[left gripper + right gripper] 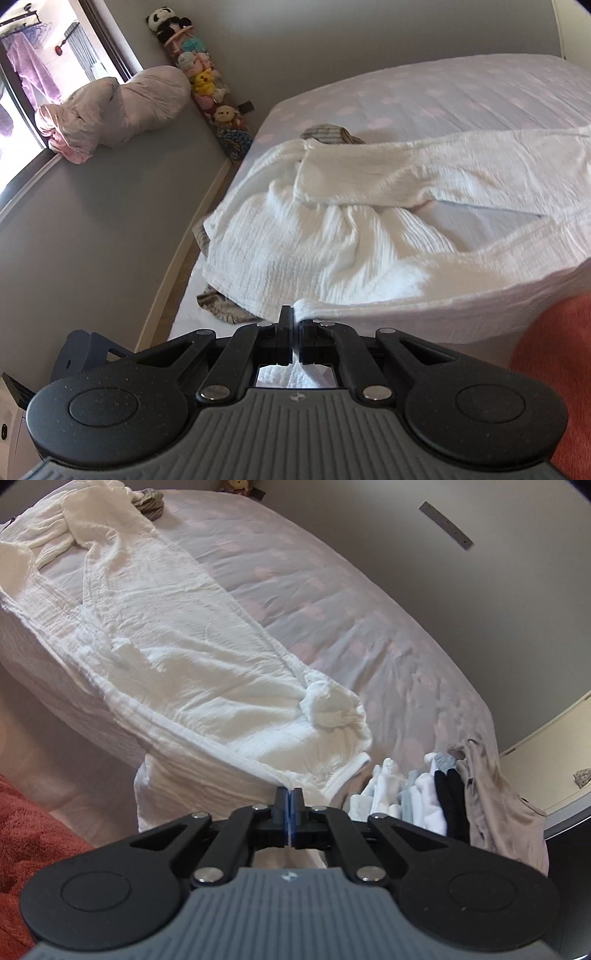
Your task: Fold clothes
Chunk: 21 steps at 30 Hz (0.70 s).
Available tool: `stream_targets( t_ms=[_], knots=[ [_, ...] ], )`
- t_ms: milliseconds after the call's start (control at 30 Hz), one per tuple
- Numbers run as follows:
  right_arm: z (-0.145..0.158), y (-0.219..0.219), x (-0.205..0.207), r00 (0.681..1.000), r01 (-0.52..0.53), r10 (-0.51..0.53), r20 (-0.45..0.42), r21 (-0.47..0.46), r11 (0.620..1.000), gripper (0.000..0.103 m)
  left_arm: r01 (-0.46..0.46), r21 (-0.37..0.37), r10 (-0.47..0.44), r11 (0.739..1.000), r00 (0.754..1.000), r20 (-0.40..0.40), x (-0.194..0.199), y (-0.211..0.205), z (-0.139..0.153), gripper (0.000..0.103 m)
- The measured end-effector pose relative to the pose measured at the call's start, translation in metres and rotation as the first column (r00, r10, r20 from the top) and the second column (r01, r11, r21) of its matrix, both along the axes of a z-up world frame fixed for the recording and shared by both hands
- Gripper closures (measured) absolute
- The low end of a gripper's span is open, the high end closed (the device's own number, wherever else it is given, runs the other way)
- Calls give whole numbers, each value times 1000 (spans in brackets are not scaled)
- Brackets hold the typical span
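A white garment [354, 221] is spread across the near side of the bed [461, 88], one long edge hanging over the mattress side. The left hand-held gripper [293, 321] is clenched on a bunched bit of that edge, with cloth seen between and behind its jaws. The right hand-held gripper [289, 799] is closed too, its jaws pressed together at the garment's [177, 657] hem; whether cloth is truly caught there cannot be told, since only a thin sliver would be pinched.

Several risks can be judged from this. If the right grip is only on the hem's rim, the cloth may slip out once the edge is lifted, and the fold would collapse on that side. A knotted lump [328, 705] of fabric sits near the right end and a sleeve [369, 173] lies doubled over the body; both would be trapped inside the fold and leave it bulky. A striped item [328, 133] is partly under the far edge and another patterned piece [221, 306] under the near corner, so either could be dragged along. The pile of small clothes [413, 794] just beside the right end could be disturbed if the edge is swung wide.
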State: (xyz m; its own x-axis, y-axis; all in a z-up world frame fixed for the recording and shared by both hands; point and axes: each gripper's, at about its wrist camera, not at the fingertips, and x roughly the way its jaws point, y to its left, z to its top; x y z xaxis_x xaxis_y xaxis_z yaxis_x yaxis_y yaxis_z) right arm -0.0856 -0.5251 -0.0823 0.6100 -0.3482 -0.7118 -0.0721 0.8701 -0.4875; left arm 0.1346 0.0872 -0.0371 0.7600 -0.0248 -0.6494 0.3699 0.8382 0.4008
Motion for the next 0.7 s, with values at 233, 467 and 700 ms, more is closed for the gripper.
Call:
stream_targets(
  t_ms=[233, 467, 700],
  knots=[
    [19, -12, 9, 993, 36, -36, 116, 0, 999, 102, 27, 67, -33, 997, 995, 95, 43, -31, 49, 102],
    [22, -34, 49, 981, 94, -87, 174, -33, 995, 102, 59, 188, -81, 980, 991, 111, 104, -86, 66, 102],
    [7, -66, 109, 979, 149, -137, 150, -69, 986, 102, 58, 353, -89, 934, 993, 73, 186, -149, 38, 102]
  ],
)
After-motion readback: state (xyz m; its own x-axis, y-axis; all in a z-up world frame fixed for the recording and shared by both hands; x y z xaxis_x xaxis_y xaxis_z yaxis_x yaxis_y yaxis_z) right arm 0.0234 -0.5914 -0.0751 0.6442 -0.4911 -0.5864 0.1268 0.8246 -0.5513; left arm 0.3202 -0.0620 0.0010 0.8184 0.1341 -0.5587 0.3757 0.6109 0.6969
